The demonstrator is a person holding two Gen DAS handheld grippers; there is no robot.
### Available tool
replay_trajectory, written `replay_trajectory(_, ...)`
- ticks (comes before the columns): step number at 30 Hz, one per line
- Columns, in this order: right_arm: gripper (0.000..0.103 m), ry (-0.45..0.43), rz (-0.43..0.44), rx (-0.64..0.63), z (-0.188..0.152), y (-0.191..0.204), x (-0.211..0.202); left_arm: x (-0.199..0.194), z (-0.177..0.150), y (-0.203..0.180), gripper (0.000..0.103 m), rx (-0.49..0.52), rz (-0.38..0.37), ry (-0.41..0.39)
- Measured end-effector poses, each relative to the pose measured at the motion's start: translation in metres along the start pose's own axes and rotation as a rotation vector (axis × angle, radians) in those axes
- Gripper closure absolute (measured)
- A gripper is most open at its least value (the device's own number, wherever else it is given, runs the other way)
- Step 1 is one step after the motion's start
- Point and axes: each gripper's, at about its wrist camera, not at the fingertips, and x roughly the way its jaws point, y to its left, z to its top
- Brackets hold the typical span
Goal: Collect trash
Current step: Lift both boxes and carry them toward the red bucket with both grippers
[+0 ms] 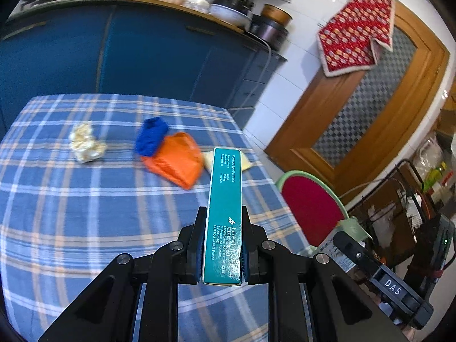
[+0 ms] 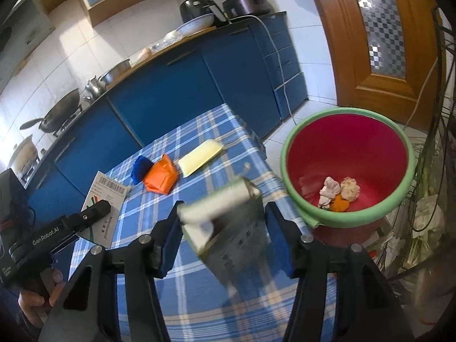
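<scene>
My left gripper (image 1: 223, 245) is shut on a teal medicine box (image 1: 225, 199), held above the blue plaid table (image 1: 85, 213); the box also shows in the right wrist view (image 2: 107, 199). My right gripper (image 2: 222, 228) has its jaws wide apart; a blurred grey-green carton (image 2: 228, 222) sits between them, not touching the pads. A red bin with a green rim (image 2: 347, 165) stands beside the table's right edge and holds crumpled trash (image 2: 340, 191). On the table lie a crumpled paper wad (image 1: 85, 142), a blue pouch (image 1: 151, 135), an orange pouch (image 1: 178, 165) and a pale yellow packet (image 2: 201, 156).
Blue kitchen cabinets (image 1: 142, 48) with pots and appliances run behind the table. A wooden door (image 1: 364, 108) with a red cloth (image 1: 356, 28) is at the right. A wire rack (image 2: 427, 199) with bags stands beside the bin.
</scene>
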Motion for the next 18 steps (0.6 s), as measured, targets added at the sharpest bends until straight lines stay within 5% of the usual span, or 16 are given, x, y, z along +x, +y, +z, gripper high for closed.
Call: replay_trajectory(18, 0.056, -0.023, -0.058, 0.104, 0.019, -0.062, 0.014, 0.063, 0.013, -0.084, 0.084, 0.142, -0.09, 0.077)
